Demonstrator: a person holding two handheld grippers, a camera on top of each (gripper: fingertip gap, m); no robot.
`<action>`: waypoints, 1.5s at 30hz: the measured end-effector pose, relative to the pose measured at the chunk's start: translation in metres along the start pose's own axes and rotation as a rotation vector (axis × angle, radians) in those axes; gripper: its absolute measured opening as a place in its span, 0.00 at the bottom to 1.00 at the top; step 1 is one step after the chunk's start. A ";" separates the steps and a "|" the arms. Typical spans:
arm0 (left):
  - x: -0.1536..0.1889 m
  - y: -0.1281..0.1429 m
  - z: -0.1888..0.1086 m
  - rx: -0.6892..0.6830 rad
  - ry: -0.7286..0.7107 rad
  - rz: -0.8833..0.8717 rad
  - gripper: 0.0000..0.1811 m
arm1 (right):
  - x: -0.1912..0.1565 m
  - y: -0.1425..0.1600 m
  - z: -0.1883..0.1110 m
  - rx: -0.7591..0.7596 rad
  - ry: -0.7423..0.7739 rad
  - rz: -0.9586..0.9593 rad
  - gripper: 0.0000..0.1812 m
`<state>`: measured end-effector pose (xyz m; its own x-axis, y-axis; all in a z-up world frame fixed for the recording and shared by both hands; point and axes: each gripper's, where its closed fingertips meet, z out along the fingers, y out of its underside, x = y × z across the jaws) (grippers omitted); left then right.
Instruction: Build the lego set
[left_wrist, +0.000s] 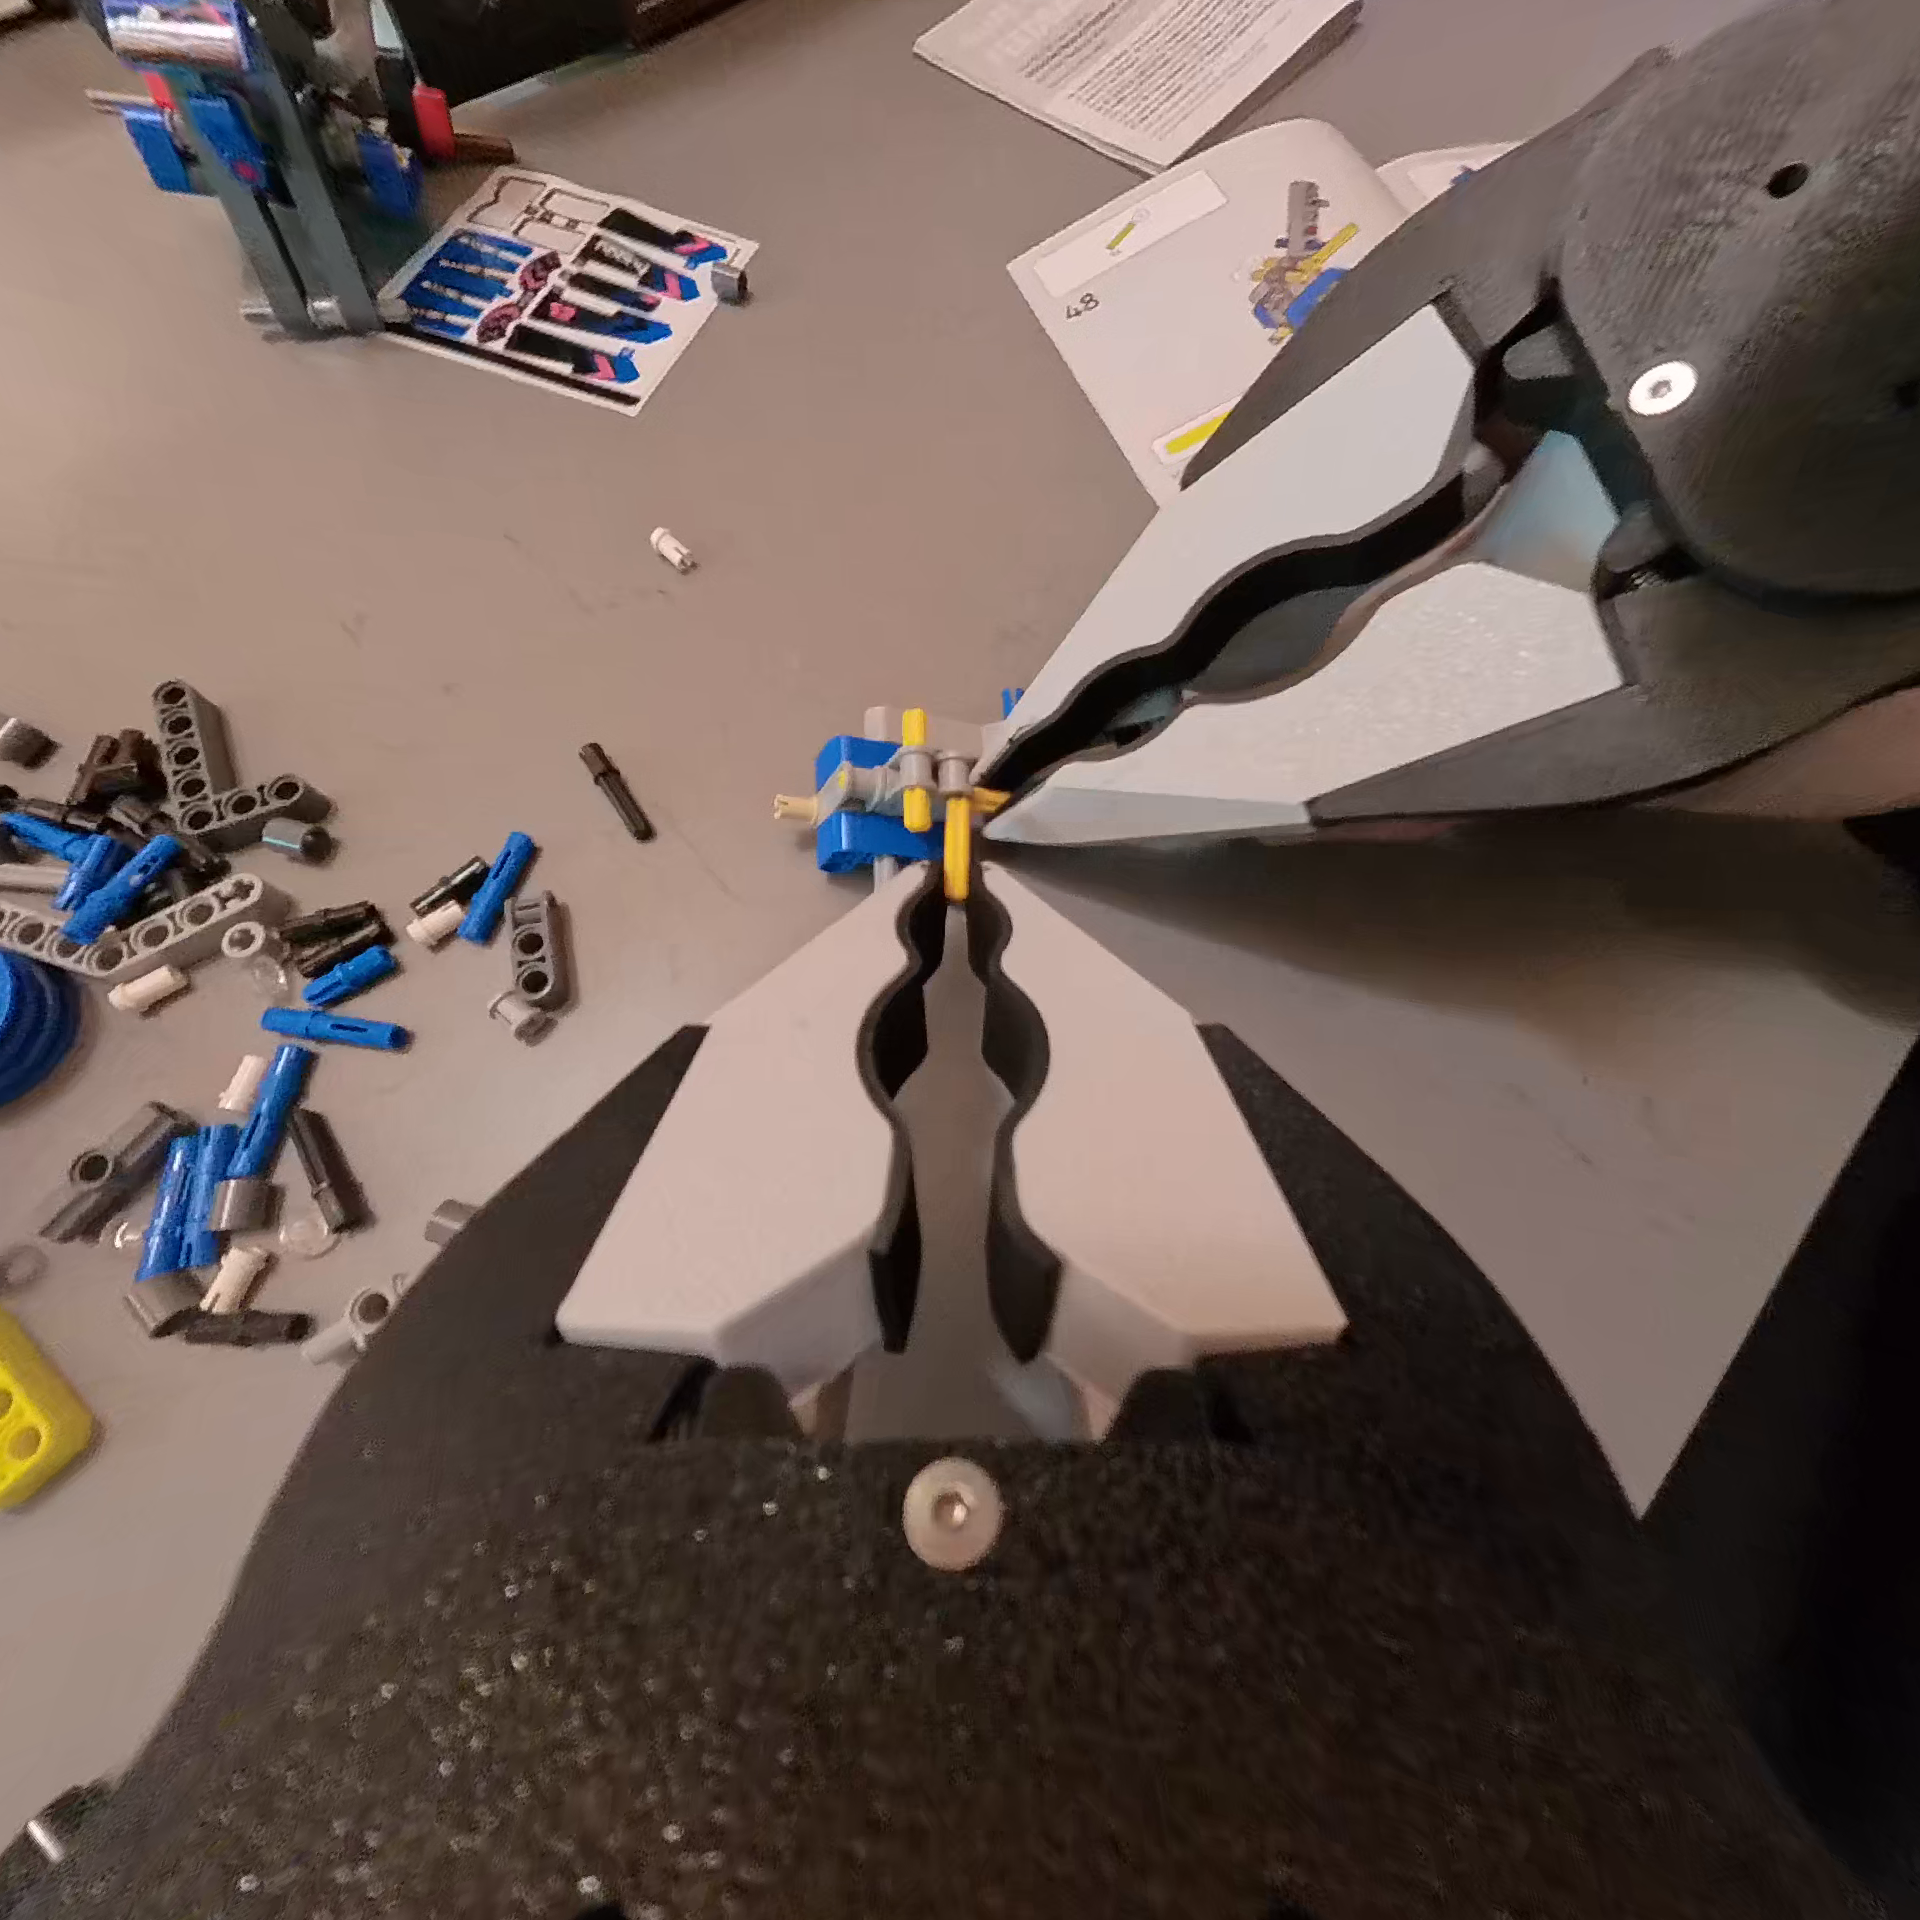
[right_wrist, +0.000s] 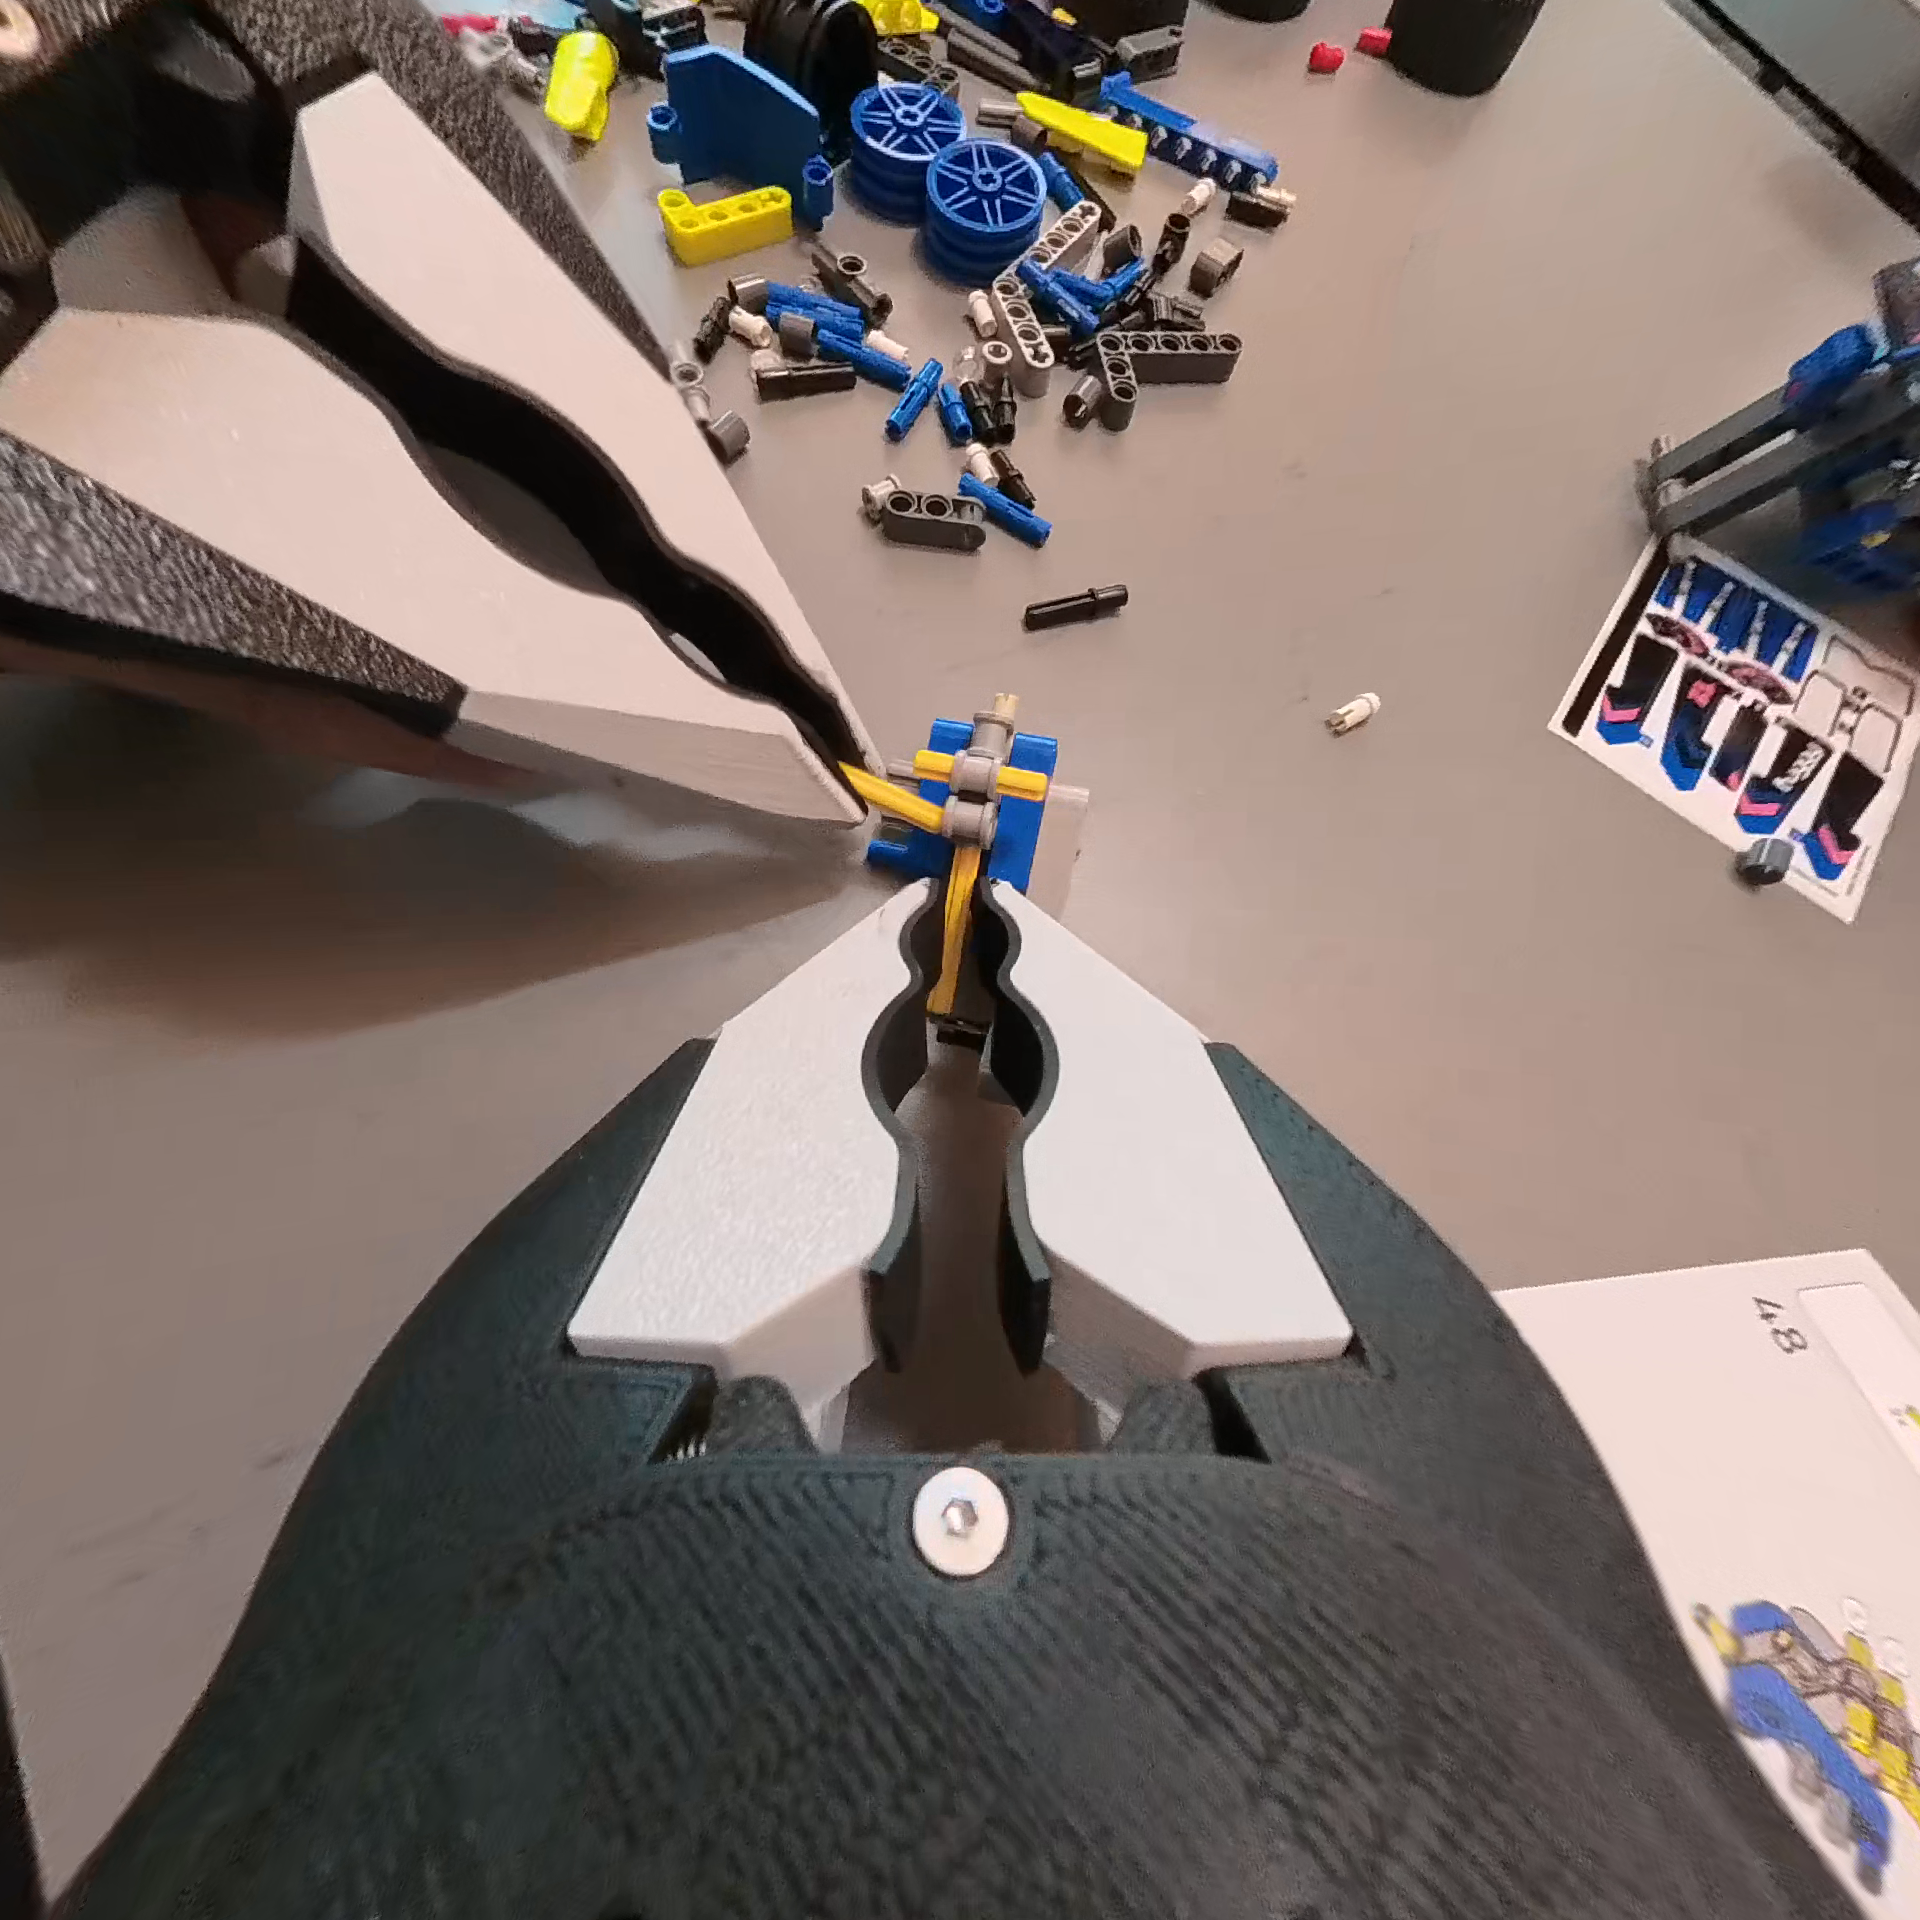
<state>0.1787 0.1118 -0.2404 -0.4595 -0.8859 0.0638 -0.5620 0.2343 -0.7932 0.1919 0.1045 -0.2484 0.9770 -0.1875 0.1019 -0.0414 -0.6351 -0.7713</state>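
A small assembly (left_wrist: 857, 805) of blue blocks, grey connectors and yellow axles sits low over the grey table, between both grippers; it also shows in the right wrist view (right_wrist: 1013, 800). My left gripper (left_wrist: 951, 888) is shut on a yellow axle (left_wrist: 956, 847) that sticks out of a grey connector. It enters the right wrist view from the upper left (right_wrist: 854, 795). My right gripper (right_wrist: 961, 899) is shut on another yellow axle (right_wrist: 954, 940) of the same assembly, with a black part behind it. It enters the left wrist view from the upper right (left_wrist: 987, 800).
A pile of loose blue, black and grey parts (left_wrist: 208, 935) (right_wrist: 987, 312) lies to one side, with blue wheels (right_wrist: 935, 177). A black pin (left_wrist: 616, 792), a white pin (left_wrist: 673, 549), a sticker sheet (left_wrist: 561, 291), a partly built model (left_wrist: 281, 177) and an open instruction booklet (left_wrist: 1143, 291) (right_wrist: 1714, 1455) lie around.
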 end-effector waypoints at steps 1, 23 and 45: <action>-0.001 0.001 0.001 -0.004 -0.007 -0.008 0.01 | 0.000 0.000 0.000 -0.001 -0.011 0.022 0.02; -0.008 -0.009 0.004 0.034 -0.003 -0.019 0.00 | 0.007 -0.004 0.005 0.007 -0.093 0.265 0.02; -0.007 -0.017 0.008 0.040 0.202 -0.091 0.00 | 0.008 -0.006 0.005 0.023 -0.209 0.365 0.02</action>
<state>0.1968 0.1106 -0.2327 -0.5394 -0.8032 0.2529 -0.5813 0.1378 -0.8019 0.2008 0.1106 -0.2456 0.9208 -0.2395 -0.3079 -0.3899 -0.5378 -0.7475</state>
